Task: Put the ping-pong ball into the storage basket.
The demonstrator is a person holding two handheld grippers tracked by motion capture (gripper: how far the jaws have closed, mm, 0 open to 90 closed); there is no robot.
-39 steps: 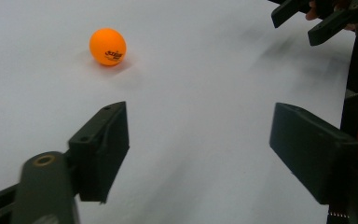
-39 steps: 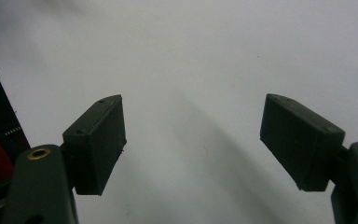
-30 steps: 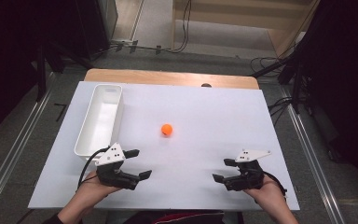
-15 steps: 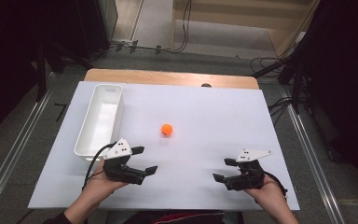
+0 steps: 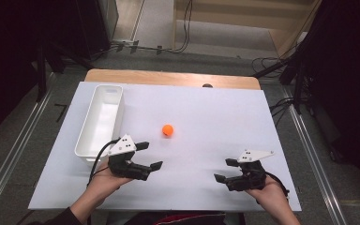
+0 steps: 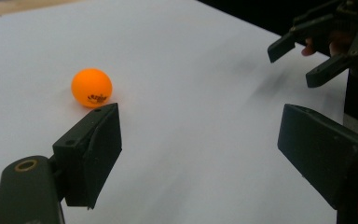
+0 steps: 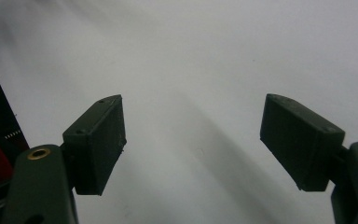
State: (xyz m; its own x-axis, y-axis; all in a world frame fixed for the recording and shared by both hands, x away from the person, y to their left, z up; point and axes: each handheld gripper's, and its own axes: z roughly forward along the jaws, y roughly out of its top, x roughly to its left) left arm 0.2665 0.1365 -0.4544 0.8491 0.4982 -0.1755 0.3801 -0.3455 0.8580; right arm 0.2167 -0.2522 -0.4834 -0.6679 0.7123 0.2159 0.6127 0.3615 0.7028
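A small orange ball (image 5: 168,130) rests on the white table (image 5: 206,117) near its middle; in the left gripper view the ball (image 6: 91,87) lies just beyond the left jaw. My left gripper (image 5: 149,155) hovers at the front left, open and holding nothing, its jaws pointing right toward the ball from a short way off. My right gripper (image 5: 225,169) sits at the front right, open and holding nothing, with bare white table between its jaws (image 7: 193,140). In the left gripper view the right gripper (image 6: 303,58) appears far off at the upper right.
A long white tray (image 5: 99,121) with nothing in it lies along the table's left side, just behind my left hand. A wooden strip (image 5: 168,78) runs along the far edge. Cables and dark stands crowd the floor beyond.
My left gripper has moved forward and to the right, closer to the orange ball. The right gripper and the ball have stayed put.
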